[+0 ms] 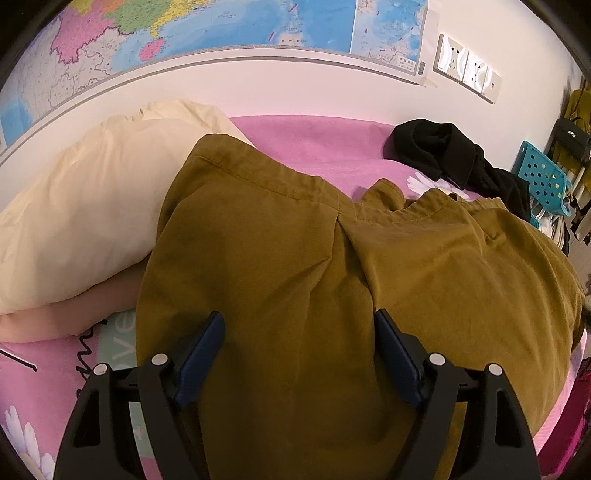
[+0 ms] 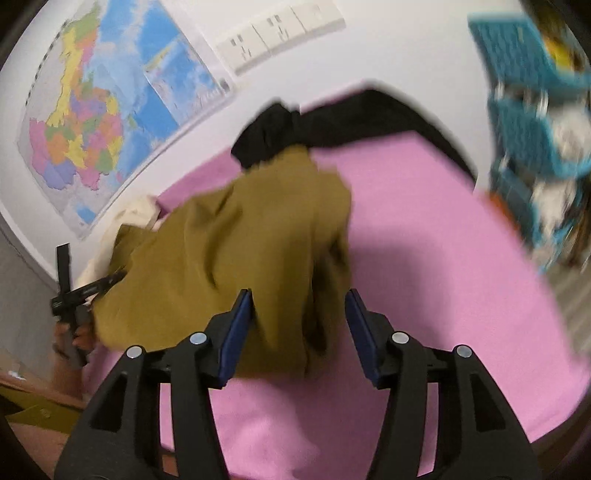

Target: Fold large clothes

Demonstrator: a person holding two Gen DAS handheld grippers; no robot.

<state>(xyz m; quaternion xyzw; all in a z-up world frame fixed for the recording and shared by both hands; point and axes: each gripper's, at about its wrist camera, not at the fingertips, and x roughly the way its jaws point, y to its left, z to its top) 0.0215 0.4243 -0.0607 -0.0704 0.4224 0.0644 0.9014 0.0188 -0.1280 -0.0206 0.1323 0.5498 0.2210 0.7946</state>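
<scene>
A large olive-brown garment (image 1: 295,240) is spread over the pink bed sheet (image 1: 314,140), with its stitched hem lying towards the wall. My left gripper (image 1: 299,317) hovers low over its near part with the jaws wide open; cloth lies under them and nothing is pinched. In the blurred right wrist view, the same garment (image 2: 240,229) lies bunched. My right gripper (image 2: 299,295) stands open at the garment's near right end. A fold of the cloth sits between the blue pads, which do not press on it. A person's hand (image 2: 74,339) shows at the garment's far left edge.
A cream pillow (image 1: 92,206) lies left of the garment, partly under it. A black garment (image 1: 443,147) is heaped at the back right of the bed. A teal perforated rack (image 1: 543,177) stands past the bed's right edge. A map (image 1: 221,26) hangs on the wall behind.
</scene>
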